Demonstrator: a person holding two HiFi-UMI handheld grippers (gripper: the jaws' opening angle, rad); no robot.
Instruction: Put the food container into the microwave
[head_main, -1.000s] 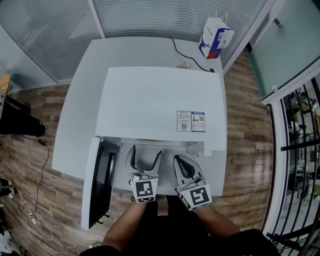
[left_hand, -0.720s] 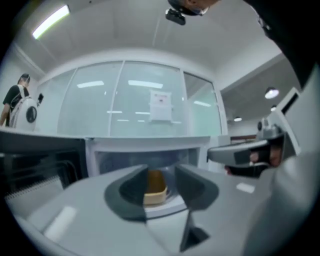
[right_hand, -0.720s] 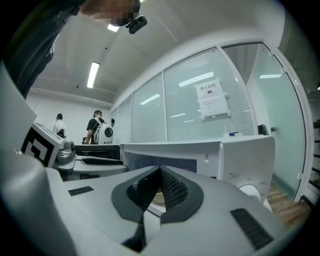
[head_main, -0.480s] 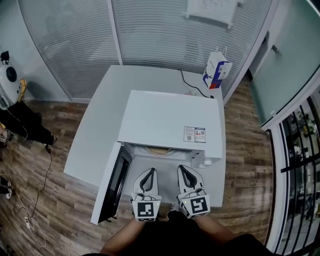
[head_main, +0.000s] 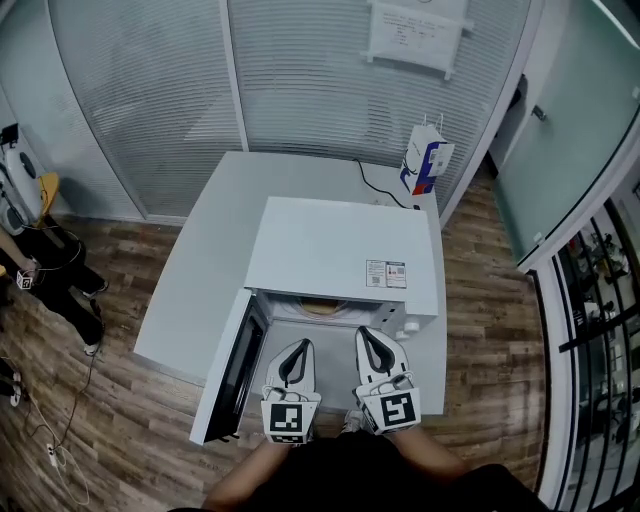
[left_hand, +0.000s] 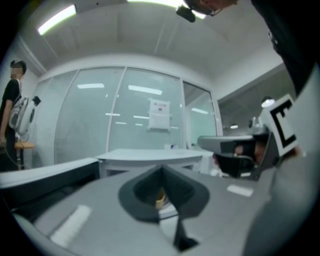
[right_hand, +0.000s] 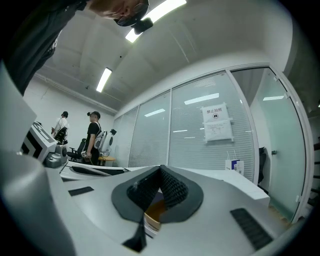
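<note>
The white microwave stands on a white table with its door swung open to the left. Inside the cavity sits the food container, a pale dish with brownish food, only partly visible under the top edge. My left gripper and right gripper hover side by side just in front of the opening, both shut and holding nothing. In the left gripper view the left gripper points at the cavity. Below the right gripper, the right gripper view shows a sliver of the container.
A white paper bag stands at the table's far right corner, with a black cable running behind the microwave. Glass partition walls surround the table. A person stands at the left; two people appear far off in the right gripper view.
The left gripper's jaws, spread a second ago, have closed. Both grippers sit slightly back from the opening, and the head view has lifted to show more of the room.
</note>
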